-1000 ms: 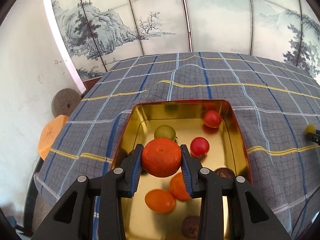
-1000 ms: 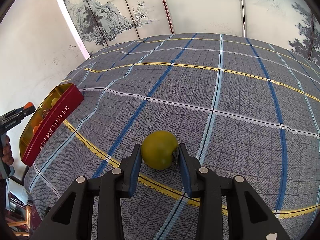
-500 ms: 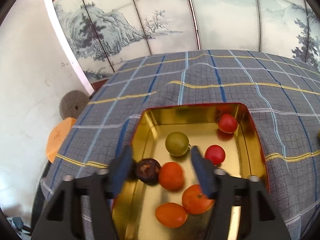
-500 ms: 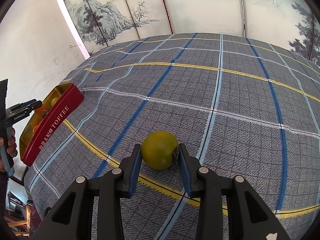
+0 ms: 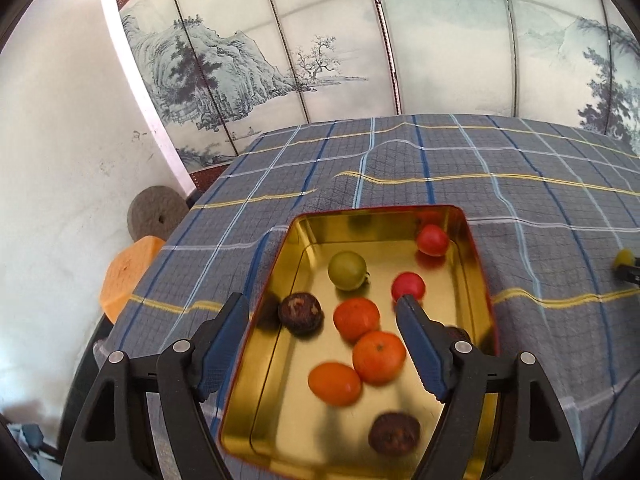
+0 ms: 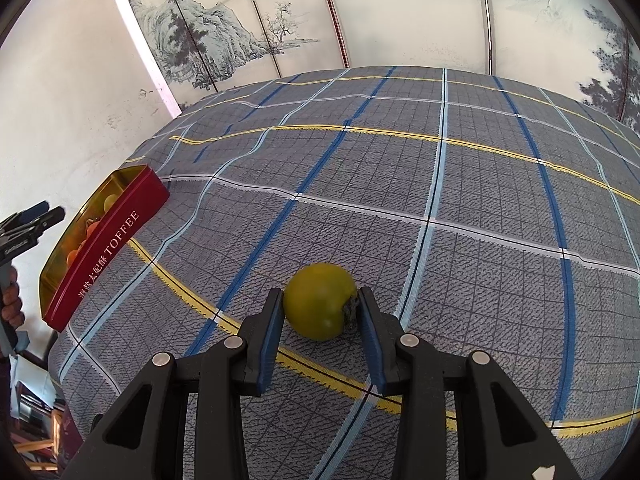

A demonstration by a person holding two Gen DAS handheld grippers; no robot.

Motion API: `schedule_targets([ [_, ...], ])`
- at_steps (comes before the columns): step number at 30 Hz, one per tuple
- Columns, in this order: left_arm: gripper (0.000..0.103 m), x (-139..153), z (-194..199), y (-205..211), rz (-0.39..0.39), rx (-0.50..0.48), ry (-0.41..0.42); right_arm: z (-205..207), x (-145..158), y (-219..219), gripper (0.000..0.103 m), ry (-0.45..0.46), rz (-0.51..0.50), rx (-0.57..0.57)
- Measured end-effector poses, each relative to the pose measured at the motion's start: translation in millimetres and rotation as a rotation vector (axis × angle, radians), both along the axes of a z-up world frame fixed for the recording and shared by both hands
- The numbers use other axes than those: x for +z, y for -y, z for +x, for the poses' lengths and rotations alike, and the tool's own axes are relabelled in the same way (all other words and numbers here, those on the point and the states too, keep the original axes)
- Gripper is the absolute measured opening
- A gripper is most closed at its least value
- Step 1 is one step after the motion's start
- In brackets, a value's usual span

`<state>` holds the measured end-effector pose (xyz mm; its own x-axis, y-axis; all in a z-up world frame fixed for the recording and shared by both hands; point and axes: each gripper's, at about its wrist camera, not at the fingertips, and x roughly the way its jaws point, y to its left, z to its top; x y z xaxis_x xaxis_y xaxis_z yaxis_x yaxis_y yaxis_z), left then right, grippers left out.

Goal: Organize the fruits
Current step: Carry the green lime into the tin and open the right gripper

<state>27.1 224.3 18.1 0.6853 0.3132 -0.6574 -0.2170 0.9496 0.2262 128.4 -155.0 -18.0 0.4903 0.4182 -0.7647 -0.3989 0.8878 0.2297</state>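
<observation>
Left wrist view, left gripper (image 5: 322, 304) opening empty, tin (image 5: 478, 280) with eight fruits, right gripper (image 6: 320, 300) grasping green fruit (image 6: 318, 300).

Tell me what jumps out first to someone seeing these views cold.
The gold-lined tin near the plaid tablecloth's edge, with orange, red, green and dark brown fruit loose inside. The left gripper hangs over it, jaws opening, nothing between them. Farther along the cloth, the right gripper is clamped on a yellow-green fruit.
</observation>
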Motion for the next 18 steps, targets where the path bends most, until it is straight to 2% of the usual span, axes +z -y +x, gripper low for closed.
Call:
schedule_targets([
  [3,0.081,6.1,-17.2,4.8,-0.013,0.010,0.013,-0.2,-1.1,-0.6,0.034,0.002,-0.008,-0.001],
  [5,0.095,9.1,-28.1,6.4,-0.018,0.022,0.028,-1.8,-0.9,-1.8,0.034,0.000,-0.008,-0.001],
  [12,0.098,15.2,-55.6,9.0,-0.023,0.050,0.059,-16.3,16.8,-16.2,0.034,0.021,0.031,0.037],
  [18,0.098,15.0,-68.4,-2.2,-0.075,0.093,0.063,-35.7,45.9,-67.0,0.034,0.049,0.080,0.160],
])
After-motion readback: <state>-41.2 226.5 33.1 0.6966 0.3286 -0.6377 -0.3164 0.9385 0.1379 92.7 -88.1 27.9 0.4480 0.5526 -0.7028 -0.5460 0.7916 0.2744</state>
